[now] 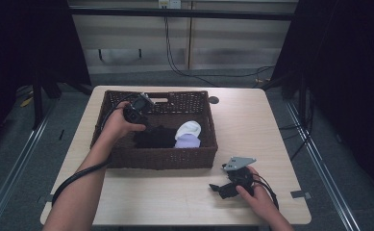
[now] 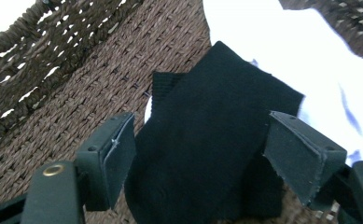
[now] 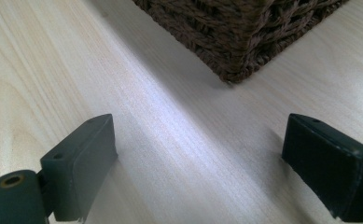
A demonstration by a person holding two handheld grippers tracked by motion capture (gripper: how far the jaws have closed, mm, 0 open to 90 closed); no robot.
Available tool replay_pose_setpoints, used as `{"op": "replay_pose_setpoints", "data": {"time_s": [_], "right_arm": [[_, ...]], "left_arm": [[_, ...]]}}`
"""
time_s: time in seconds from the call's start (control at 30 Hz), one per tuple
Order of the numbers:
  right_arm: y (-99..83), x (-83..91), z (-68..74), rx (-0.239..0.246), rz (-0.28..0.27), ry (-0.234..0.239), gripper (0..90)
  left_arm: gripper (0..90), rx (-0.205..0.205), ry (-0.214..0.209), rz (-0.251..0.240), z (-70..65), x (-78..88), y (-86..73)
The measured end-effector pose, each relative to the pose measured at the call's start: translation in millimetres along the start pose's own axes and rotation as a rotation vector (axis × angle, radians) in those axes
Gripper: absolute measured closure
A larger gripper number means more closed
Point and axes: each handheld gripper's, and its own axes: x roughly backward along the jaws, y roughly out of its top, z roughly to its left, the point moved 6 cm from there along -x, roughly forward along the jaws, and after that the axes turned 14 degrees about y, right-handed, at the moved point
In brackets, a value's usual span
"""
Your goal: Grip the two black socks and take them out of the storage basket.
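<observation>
A dark brown wicker basket (image 1: 160,156) stands in the middle of the light wooden table (image 1: 252,125). Inside it lie a black sock (image 1: 155,137) and a white and pale lilac sock (image 1: 188,134). My left gripper (image 1: 143,126) is inside the basket, open, its jaws wide on either side of the black sock (image 2: 212,140), not closed on it. The white sock (image 2: 319,70) lies just beyond. My right gripper (image 1: 217,188) rests low over the table in front of the basket's right corner (image 3: 235,70), open, with bare wood between its jaws.
The basket's woven floor and side wall (image 2: 76,70) rise to the left of the black sock. A round cable hole (image 1: 213,100) sits in the table behind the basket. Bare tabletop lies to the right and front of the basket.
</observation>
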Motion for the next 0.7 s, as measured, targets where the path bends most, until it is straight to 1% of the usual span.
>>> {"op": "replay_pose_setpoints", "data": {"time_s": [0.07,0.13,0.17,0.23,0.27,0.33,0.37,0.43,0.47,0.5,0.53,0.57,0.67,0.7], "right_arm": [[0.0,0.0,0.0,0.0,0.0,0.0,9.0],[0.0,0.0,0.0,0.0,0.0,0.0,9.0],[0.0,0.1,0.1,-0.002,0.0,0.0,9.1],[0.0,0.0,-0.1,0.0,0.0,-0.001,9.0],[0.0,0.0,0.0,-0.001,0.0,0.0,9.0],[0.0,0.0,0.0,-0.001,0.0,0.0,9.0],[0.0,0.0,0.0,-0.001,0.0,0.0,9.0],[0.0,0.0,0.0,0.0,0.0,0.0,9.0],[0.0,0.0,-0.1,0.001,0.0,-0.001,9.0],[0.0,0.0,-0.1,0.0,0.0,0.0,9.0],[0.0,0.0,-0.1,0.0,0.0,0.0,9.0],[-0.2,0.0,0.3,-0.004,0.002,0.001,9.0],[-0.2,0.0,0.3,-0.004,0.001,0.001,9.0],[-0.2,0.0,0.3,-0.004,0.001,0.001,9.0]], "left_arm": [[26.0,-0.005,-0.003,0.0,-0.2,-6.4,-1.6],[27.2,-0.009,-0.004,0.012,-0.9,-12.4,-3.6],[27.8,-0.016,-0.003,0.024,-0.9,-14.5,-4.6],[29.0,-0.031,-0.002,0.028,-1.1,-19.2,-5.7],[29.7,-0.025,0.003,0.026,-1.9,-21.7,-5.9],[30.7,-0.038,0.005,0.037,-2.8,-26.5,-7.0],[31.2,-0.042,0.01,0.032,-3.4,-29.5,-7.5],[34.1,-0.05,0.001,0.041,-5.8,-34.4,-9.5],[35.7,-0.066,-0.005,0.056,-6.0,-35.5,-10.9],[36.8,-0.052,-0.003,0.051,-7.2,-37.9,-11.5],[39.0,-0.057,-0.014,0.058,-8.1,-39.0,-12.6],[41.1,-0.075,-0.012,0.067,-9.4,-41.0,-13.8],[46.5,-0.075,-0.011,0.068,-11.7,-42.1,-13.7],[50.2,-0.075,-0.018,0.074,-13.1,-42.2,-13.8]]}}
